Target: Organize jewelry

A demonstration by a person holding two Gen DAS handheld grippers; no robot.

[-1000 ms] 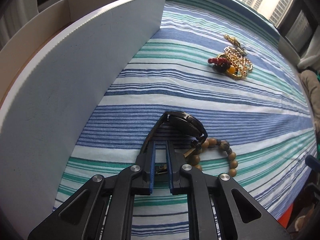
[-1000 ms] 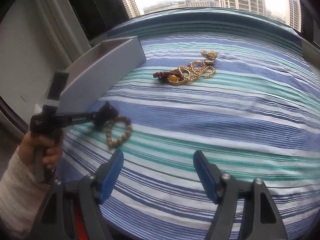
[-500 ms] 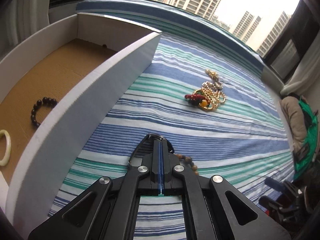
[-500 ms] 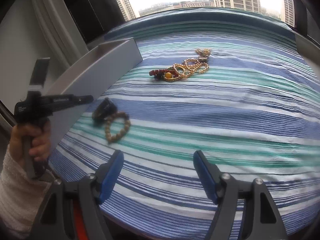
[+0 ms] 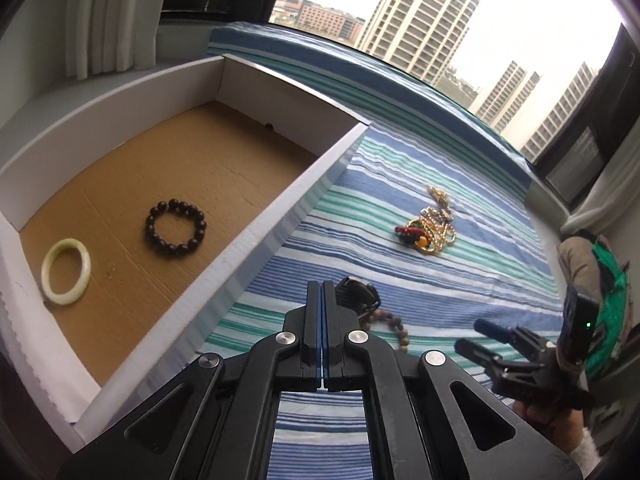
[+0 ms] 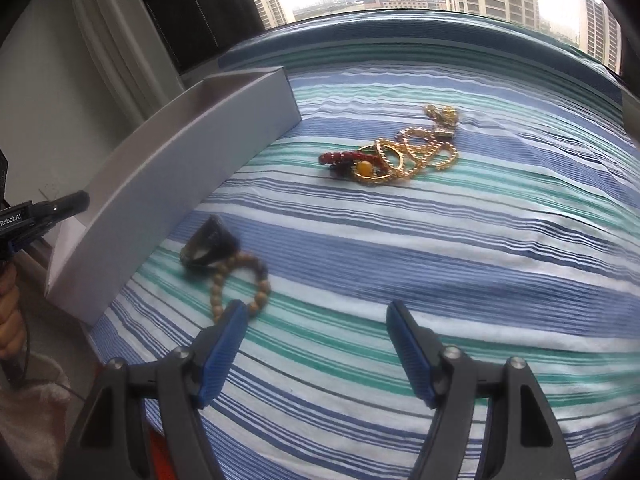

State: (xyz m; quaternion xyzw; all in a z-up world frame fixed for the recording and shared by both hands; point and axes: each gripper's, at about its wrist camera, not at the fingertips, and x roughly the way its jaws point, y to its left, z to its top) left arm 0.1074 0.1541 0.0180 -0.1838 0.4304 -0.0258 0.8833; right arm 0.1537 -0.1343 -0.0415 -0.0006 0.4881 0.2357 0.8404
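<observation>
My left gripper (image 5: pixel 322 286) is shut and empty, raised above the bed beside the white box (image 5: pixel 280 220). It also shows at the left edge of the right wrist view (image 6: pixel 82 201). The black watch (image 5: pixel 358 292) lies on the striped sheet, touching a tan wooden bead bracelet (image 5: pixel 394 322). Both show in the right wrist view: the watch (image 6: pixel 210 246) and the bead bracelet (image 6: pixel 240 280). A pile of gold chains and red beads (image 6: pixel 396 156) lies further off. My right gripper (image 6: pixel 316 320) is open and empty above the sheet. In the box lie a black bead bracelet (image 5: pixel 175 227) and a pale jade bangle (image 5: pixel 66 271).
The white box (image 6: pixel 172 184) has a brown cardboard floor and stands along the bed's left edge. The striped sheet (image 6: pixel 460 240) covers the bed. Windows with tower blocks lie beyond the bed. A green cushion (image 5: pixel 604 280) sits at the right.
My left gripper closed on the watch, then rose and drew back. The watch slipped out and stays on the sheet by the wooden beads. The right gripper stays open.
</observation>
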